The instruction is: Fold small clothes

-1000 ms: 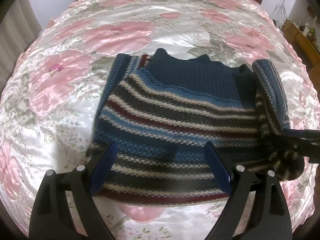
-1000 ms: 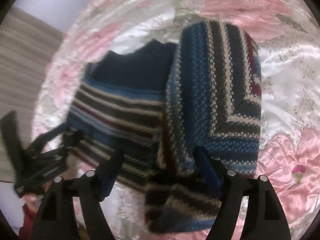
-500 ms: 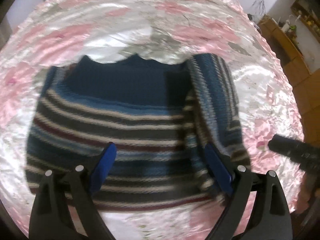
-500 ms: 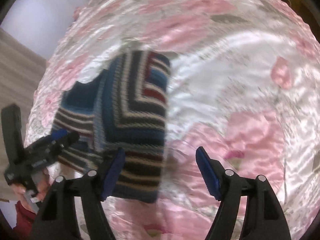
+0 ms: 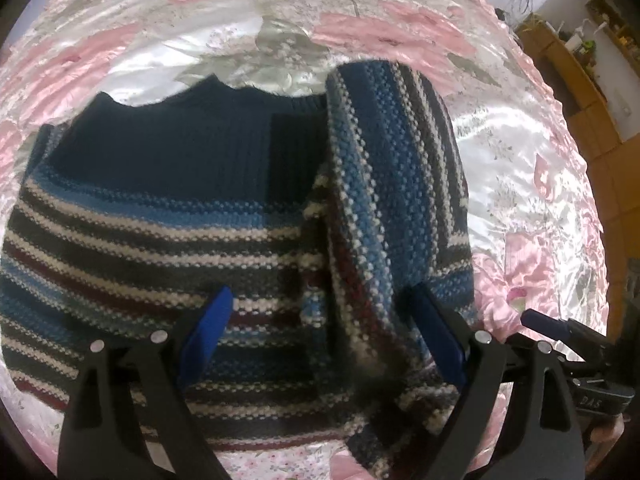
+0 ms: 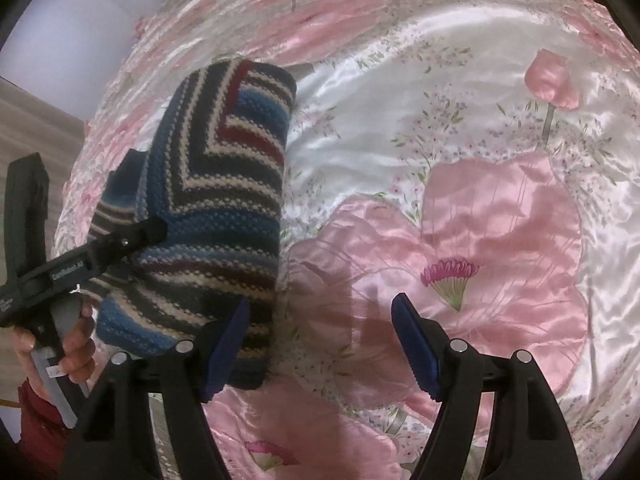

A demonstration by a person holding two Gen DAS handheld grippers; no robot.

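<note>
Lying flat on the floral bed cover, the striped sweater has its right sleeve folded inward, long axis running from collar to hem. The left tool hovers directly over that sleeve, fingers apart, nothing held. The right tool, also parted and empty, sits just off the sweater's right edge, over bare cover.

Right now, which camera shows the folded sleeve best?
The left wrist view: the sleeve lies folded along the sweater, nearly whole. The right wrist view shows it small, at an angle, partly behind the left gripper.
</note>
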